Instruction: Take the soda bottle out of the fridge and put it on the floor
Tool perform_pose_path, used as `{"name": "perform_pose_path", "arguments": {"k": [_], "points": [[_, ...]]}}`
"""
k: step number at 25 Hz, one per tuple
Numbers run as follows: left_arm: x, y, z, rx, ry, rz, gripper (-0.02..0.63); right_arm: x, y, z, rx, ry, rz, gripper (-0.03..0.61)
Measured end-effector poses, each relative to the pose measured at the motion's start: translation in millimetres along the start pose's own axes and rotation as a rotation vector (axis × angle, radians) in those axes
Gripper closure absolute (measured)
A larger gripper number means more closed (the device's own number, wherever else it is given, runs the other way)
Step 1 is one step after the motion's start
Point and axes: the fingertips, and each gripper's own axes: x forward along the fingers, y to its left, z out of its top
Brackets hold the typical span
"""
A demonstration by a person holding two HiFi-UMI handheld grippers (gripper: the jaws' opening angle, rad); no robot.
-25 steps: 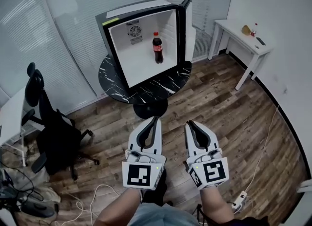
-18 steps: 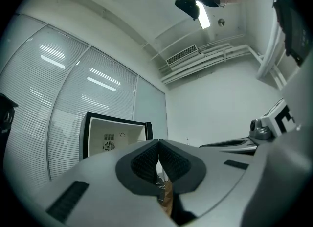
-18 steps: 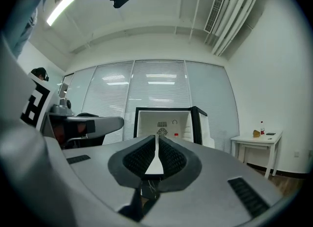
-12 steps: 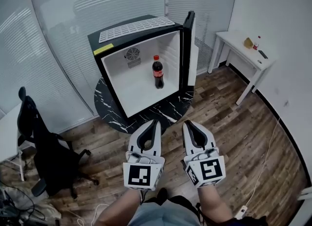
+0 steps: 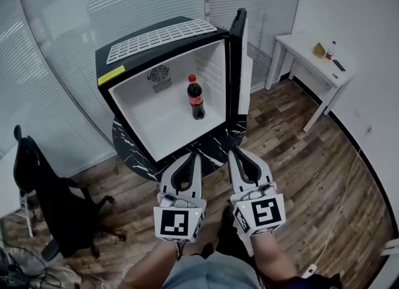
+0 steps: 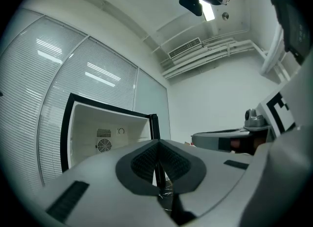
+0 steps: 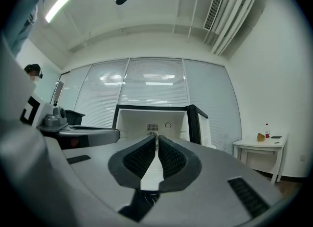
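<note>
Fridge open, soda bottle upright inside at twelve o'clock, untouched; left gripper and right gripper hover at six, jaws clenched on nothing, so the grab and the trip to the floor are all ahead.

Wood floor, white desk, window blinds, perhaps office chair

1. An office room, closed in by glass walls hung with slatted blinds.
2. A black swivel chair stands on the wood-plank floor.
3. A white surface stands against the plain wall, and a ceiling vent runs overhead.
</note>
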Motion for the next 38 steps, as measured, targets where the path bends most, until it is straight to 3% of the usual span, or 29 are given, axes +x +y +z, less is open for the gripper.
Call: {"name": "perform_pose_path", "arguments": {"k": [13, 19, 27, 31, 35, 38], "points": [[130.5, 44.5, -47.2, 0.002, 0.045, 0.143, 0.602, 131.6, -77.7, -47.7, 0.047, 0.054, 0.143, 0.545], [176.5, 68.4, -44.5, 0.001, 0.046, 0.250, 0.602, 184.1, -92.4, -43.5, 0.044, 0.055, 0.261, 0.543], [206.1, 100.3, -46.0, 0.005, 0.031, 0.344, 0.603, 232.5, -101.3, -45.2, 0.035, 0.023, 0.327, 0.541], [212.1, 114.9, -79.7, 0.018, -0.009, 0.366, 0.602, 247.9, -97.2, -87.3, 0.026, 0.016, 0.341, 0.540], [198.3, 116.4, -143.6, -0.026, 0.038, 0.384, 0.601, 236.7, -86.1, -161.1, 0.050, 0.107, 0.347, 0.540], [194.7, 125.4, -173.2, -0.035, 0.058, 0.397, 0.601, 238.1, -83.3, -193.5, 0.059, 0.142, 0.347, 0.543]]}}
